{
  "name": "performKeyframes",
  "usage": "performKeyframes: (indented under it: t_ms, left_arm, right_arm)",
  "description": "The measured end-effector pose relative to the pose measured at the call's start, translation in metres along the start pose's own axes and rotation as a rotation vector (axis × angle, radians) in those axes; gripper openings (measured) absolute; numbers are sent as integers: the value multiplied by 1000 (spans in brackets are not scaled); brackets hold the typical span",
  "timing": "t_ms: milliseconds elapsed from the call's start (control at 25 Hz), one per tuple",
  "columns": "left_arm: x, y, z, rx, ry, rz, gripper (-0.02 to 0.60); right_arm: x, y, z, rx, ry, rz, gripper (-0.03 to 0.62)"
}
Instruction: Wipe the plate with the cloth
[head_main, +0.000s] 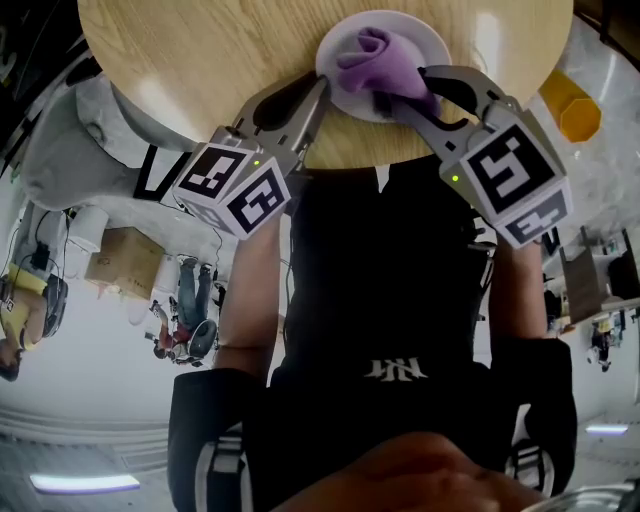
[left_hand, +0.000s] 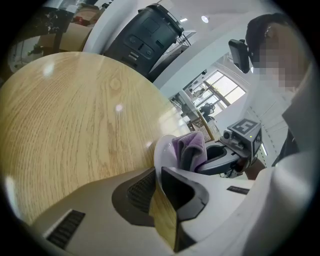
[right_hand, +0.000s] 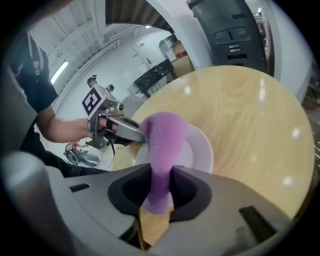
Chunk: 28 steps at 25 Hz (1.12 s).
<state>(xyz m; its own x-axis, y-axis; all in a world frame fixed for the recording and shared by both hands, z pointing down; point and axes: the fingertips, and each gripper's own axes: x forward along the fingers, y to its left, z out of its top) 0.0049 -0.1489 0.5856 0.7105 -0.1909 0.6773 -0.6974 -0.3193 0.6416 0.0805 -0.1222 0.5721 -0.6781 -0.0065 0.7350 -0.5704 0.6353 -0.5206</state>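
Note:
A white plate (head_main: 425, 40) sits near the front edge of the round wooden table (head_main: 200, 60). A purple cloth (head_main: 378, 58) lies bunched on it. My left gripper (head_main: 322, 90) is shut on the plate's near-left rim; in the left gripper view the white plate (left_hand: 164, 152) rim runs between the jaws of the left gripper (left_hand: 161, 182). My right gripper (head_main: 405, 95) is shut on the cloth from the plate's near-right side. In the right gripper view the cloth (right_hand: 162, 142) rises from the pinched jaws of the right gripper (right_hand: 159, 192) over the plate (right_hand: 200, 152).
A yellow object (head_main: 572, 108) sits off the table's right side. A tall black machine (left_hand: 145, 35) stands beyond the table's far edge. A cardboard box (head_main: 120, 262) and other items lie on the floor at left. Bare wood spreads left of the plate.

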Motion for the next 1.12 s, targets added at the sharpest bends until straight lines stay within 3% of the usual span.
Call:
performKeyframes:
  t_ms: [160,320,440,640,720,960,1120]
  left_arm:
    - [0,0,0,-1,6,-4,41]
    - [0,0,-1,3,2,-2,41]
    - [0,-1,-1,0,-1,1,40]
    - [0,1,-1,-2,-8,8,40]
    - [0,2,-2,1,-10,12,40]
    - [0,3,-1,8,-8,10,41]
    - [-1,6,-4,9,4,6,41]
  right_arm:
    - [-36,-27,-20,62,7,-92,95]
    - [-48,-30,-23,40,30,-131,94]
    - [-37,-7,-4,11,2,-71,94]
    - [13,41,21,44,-49,128,94]
    - [26,47,18,31,-29,144,94]
    - [15,26,-7,10,45,70,94]
    - [-16,-3,-29,59,51,-3,95]
